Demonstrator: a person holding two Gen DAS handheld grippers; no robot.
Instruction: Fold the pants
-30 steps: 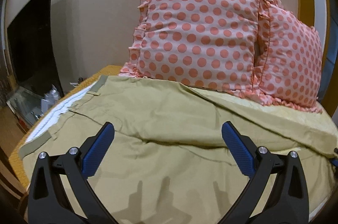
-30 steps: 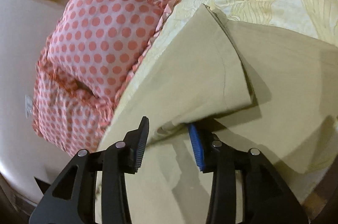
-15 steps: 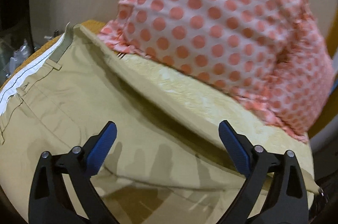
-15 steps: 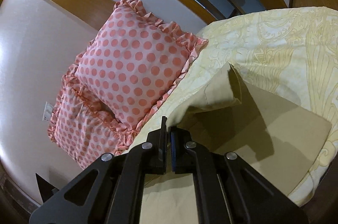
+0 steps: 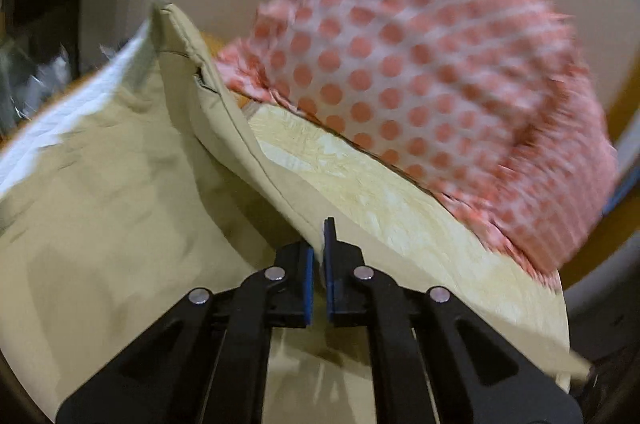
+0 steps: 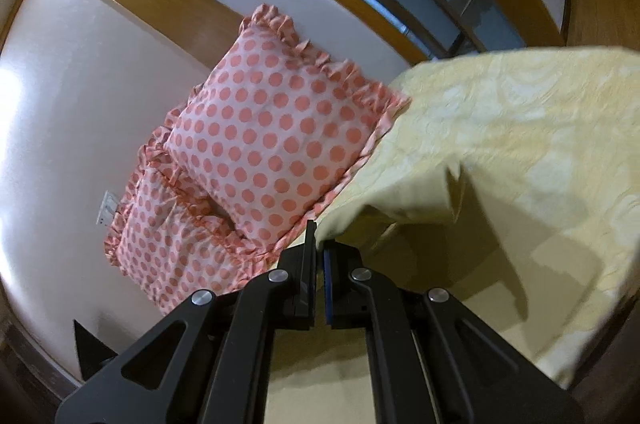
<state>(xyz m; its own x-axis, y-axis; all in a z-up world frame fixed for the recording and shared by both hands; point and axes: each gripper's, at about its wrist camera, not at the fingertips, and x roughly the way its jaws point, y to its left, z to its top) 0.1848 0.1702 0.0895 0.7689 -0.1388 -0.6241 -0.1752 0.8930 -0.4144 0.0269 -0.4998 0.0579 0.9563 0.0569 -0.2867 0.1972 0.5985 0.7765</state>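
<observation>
Both the left tool (image 5: 319,256) and right tool (image 6: 319,256) pinch the khaki cotton pants (image 5: 120,203); thin edge holds could slip, or snag the polka-dot pillow (image 5: 420,63) at two o'clock.

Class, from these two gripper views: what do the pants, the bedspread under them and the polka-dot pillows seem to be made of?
Pants: matte khaki woven cloth, probably cotton twill; stitched seams, soft creases.
Bedspread: pale yellow fabric, seemingly quilted or jacquard; raised tone-on-tone pattern.
Pillows: thin printed fabric, likely cotton, with gathered ruffled edges.
</observation>
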